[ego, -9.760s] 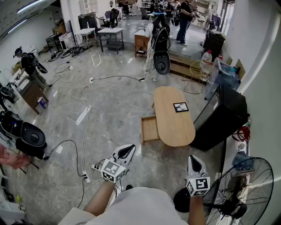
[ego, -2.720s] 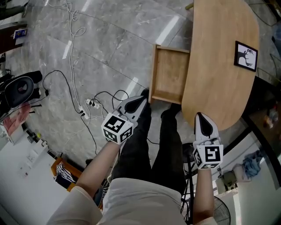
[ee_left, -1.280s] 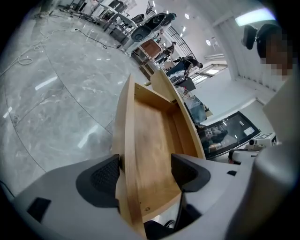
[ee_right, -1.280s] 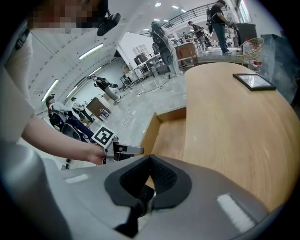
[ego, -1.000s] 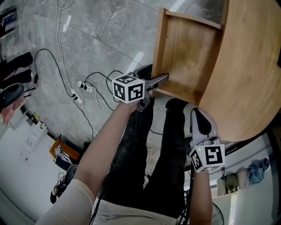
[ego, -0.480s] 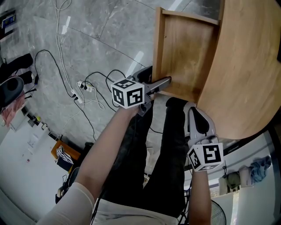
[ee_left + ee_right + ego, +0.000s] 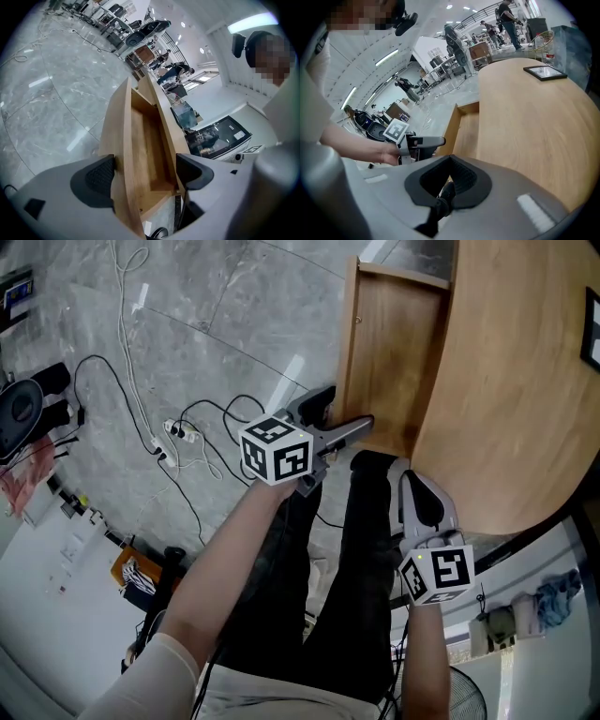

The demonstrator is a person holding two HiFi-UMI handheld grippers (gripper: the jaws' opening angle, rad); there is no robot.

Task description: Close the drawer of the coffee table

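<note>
The light wooden drawer [image 7: 394, 343] stands pulled out to the left of the oval coffee table [image 7: 525, 381]. My left gripper [image 7: 349, 409] is open wide at the drawer's near corner. In the left gripper view the drawer's upright front panel [image 7: 125, 154] runs between the jaws of my left gripper [image 7: 146, 173], close by the left pad [image 7: 99, 177] and well apart from the right one. My right gripper [image 7: 412, 482] is shut and holds nothing, hanging beside the table's near edge. The right gripper view shows its closed tip [image 7: 449, 164] below the drawer [image 7: 468, 133] and the tabletop [image 7: 534, 122].
A framed picture [image 7: 544, 71] lies on the far end of the tabletop. Cables and a power strip [image 7: 178, 432] trail over the marble floor to the left. The person's legs in black trousers [image 7: 366, 559] stand just before the drawer. A dark cabinet [image 7: 215, 138] stands behind the table.
My left gripper's jaws have spread wider, and it has risen and shifted along the drawer's near corner, now straddling the front panel. The right gripper has stayed put.
</note>
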